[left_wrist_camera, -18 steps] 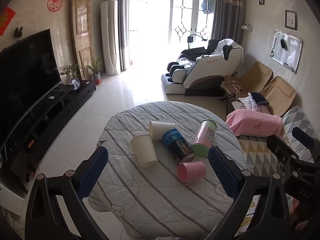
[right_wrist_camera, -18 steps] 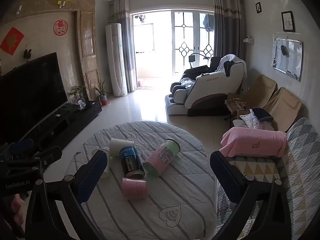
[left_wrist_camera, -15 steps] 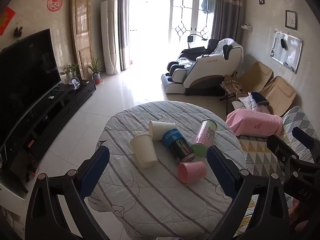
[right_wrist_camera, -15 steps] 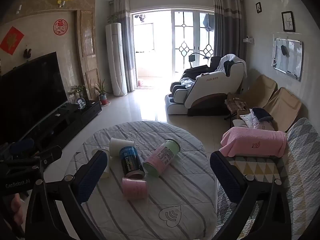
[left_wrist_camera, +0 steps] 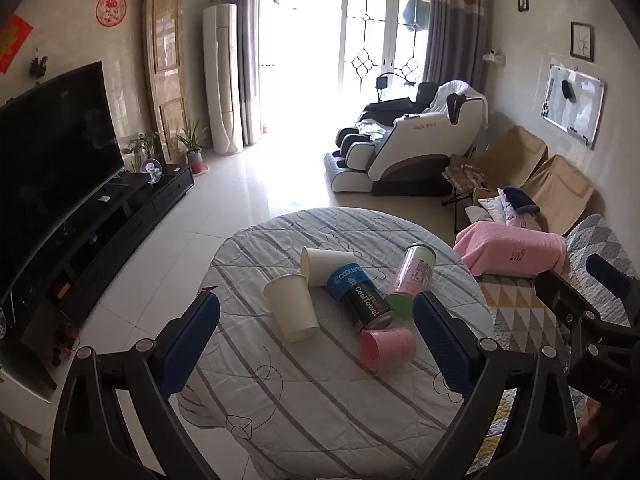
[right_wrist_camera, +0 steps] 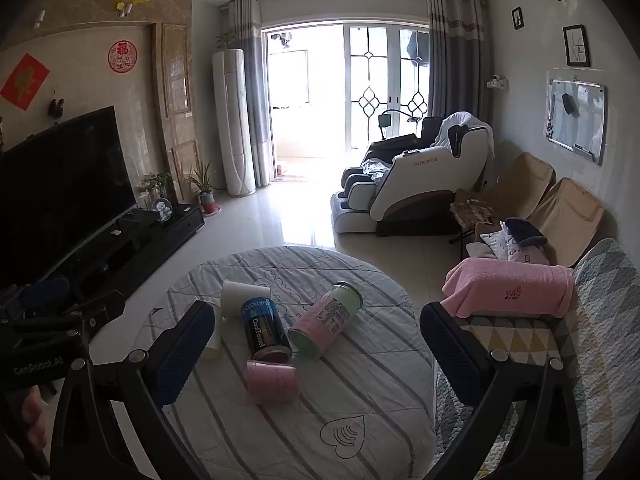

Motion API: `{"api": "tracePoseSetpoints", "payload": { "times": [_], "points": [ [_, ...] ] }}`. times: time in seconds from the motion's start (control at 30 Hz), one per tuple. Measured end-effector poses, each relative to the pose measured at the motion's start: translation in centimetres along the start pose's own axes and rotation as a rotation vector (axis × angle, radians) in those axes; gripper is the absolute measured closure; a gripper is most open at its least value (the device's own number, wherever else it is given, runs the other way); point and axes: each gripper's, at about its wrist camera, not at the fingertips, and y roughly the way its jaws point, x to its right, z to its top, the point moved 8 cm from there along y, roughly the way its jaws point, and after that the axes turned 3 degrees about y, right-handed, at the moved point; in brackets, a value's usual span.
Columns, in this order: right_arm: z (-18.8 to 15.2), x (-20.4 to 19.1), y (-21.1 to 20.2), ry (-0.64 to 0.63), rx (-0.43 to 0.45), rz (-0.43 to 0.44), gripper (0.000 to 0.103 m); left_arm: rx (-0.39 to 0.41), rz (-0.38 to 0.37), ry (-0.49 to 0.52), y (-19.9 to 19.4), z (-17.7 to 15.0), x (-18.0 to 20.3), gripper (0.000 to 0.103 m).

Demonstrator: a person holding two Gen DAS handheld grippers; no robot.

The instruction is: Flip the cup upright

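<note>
- Cups lay tipped over in a cluster at the frame centre: two white paper cups (left_wrist_camera: 291, 307) (left_wrist_camera: 326, 265), a pink cup (left_wrist_camera: 386, 349) nearest the cameras, a dark blue can (left_wrist_camera: 359, 297) and a pink-and-green tumbler (left_wrist_camera: 412, 280).
- Paper cups looked light and easily crushed; a gentle squeeze across the mid-wall would probably suit. The pink cup seemed stiffer plastic, likely to roll.
- Left hand-held gripper (left_wrist_camera: 316, 340) and right hand-held gripper (right_wrist_camera: 316, 348) hung above the worktop (left_wrist_camera: 304, 400), jaws spread wide, holding nothing.
- Quilted striped cloth covered the round worktop, soft and possibly uneven for standing cups.
- Living room beyond: television (left_wrist_camera: 48, 152) at left, massage chair (left_wrist_camera: 412, 144) at upper right.
</note>
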Motion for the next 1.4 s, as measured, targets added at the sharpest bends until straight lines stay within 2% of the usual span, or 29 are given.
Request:
{"api": "tracePoseSetpoints", "payload": {
  "times": [0.67, 1.4],
  "points": [
    [0.5, 0.2, -0.9, 0.000, 0.041, 0.008, 0.000, 0.051, -0.005, 0.019, -1.6, 0.6, 0.6, 0.004],
    [0.4, 0.5, -0.8, 0.009, 0.040, 0.003, 0.000, 0.049, -0.013, 0.028, -1.5, 1.1, 1.2, 0.004]
  ]
}}
